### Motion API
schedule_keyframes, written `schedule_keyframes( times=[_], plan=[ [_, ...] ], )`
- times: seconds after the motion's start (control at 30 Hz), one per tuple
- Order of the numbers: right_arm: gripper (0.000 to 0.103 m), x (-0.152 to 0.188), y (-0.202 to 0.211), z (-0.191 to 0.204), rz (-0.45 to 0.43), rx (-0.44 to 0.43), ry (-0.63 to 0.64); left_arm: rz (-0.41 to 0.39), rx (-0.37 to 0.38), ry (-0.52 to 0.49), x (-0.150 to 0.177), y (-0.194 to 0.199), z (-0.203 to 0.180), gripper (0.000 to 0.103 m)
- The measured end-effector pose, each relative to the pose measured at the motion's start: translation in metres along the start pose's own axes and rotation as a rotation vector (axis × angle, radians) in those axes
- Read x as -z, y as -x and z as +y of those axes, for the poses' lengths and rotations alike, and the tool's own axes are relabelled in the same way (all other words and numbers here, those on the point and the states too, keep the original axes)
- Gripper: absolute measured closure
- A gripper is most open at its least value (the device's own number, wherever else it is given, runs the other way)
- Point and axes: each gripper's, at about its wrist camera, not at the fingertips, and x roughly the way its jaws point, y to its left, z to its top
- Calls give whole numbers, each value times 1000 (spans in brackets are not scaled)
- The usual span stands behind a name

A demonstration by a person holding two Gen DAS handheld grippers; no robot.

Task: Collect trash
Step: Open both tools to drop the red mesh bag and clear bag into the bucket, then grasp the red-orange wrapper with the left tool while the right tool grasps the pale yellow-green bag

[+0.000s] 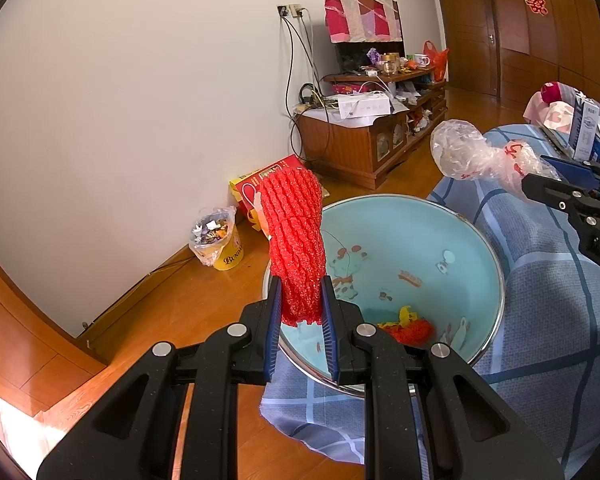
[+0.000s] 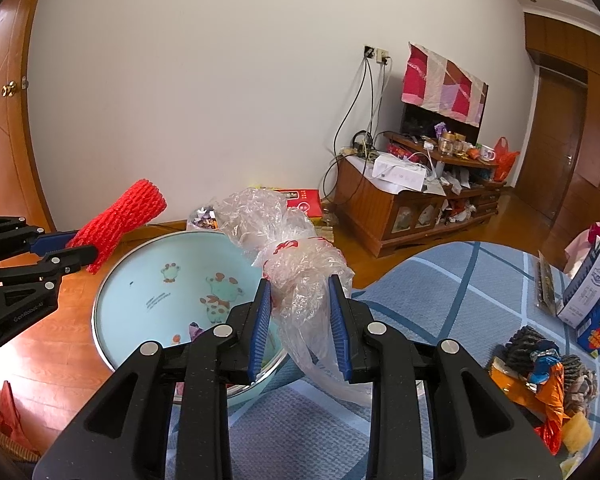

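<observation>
**Both Tongs Loaded Over the Basin**

At six o'clock, left tongs [image 1: 300, 312] gripped red foam netting [image 1: 296, 236]; right tongs [image 2: 300, 320] clamped a crumpled plastic bag [image 2: 296, 264]. Both hung above the blue basin [image 1: 412, 240] on the bench [image 2: 440, 292], apparently for dropping.

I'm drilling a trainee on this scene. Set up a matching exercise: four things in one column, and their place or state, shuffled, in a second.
Things:
1. red foam net
2. clear plastic bag
3. blue basin
4. yellow bucket

Place or state:
A. on the wooden floor by the white wall, lined with a bag and full of scraps
B. clamped in the left claw, standing upright
C. on the blue checked cloth, a few scraps inside
D. clamped in the right claw, crumpled

Pairs: 1-B, 2-D, 3-C, 4-A
</observation>
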Motion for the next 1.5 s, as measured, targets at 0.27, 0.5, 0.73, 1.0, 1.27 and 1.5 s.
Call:
schedule_keyframes(
  times=[0.27,0.5,0.73,1.0,1.27,1.5],
  plan=[
    [71,2,-4,6,12,-28,18,11,14,-9,0,-4,-2,79],
    [38,8,-8,10,23,-33,35,18,29,-17,1,-4,-8,60],
    [37,10,-3,4,29,-5,22,29,27,-13,4,-6,-8,48],
    [36,28,53,-40,24,110,-51,38,95,-53,12,-4,-35,35],
    [24,87,117,-112,84,323,-210,66,189,-162,32,0,-89,32],
    [23,129,125,-125,206,385,-194,44,234,-202,32,11,-113,29]
  ],
)
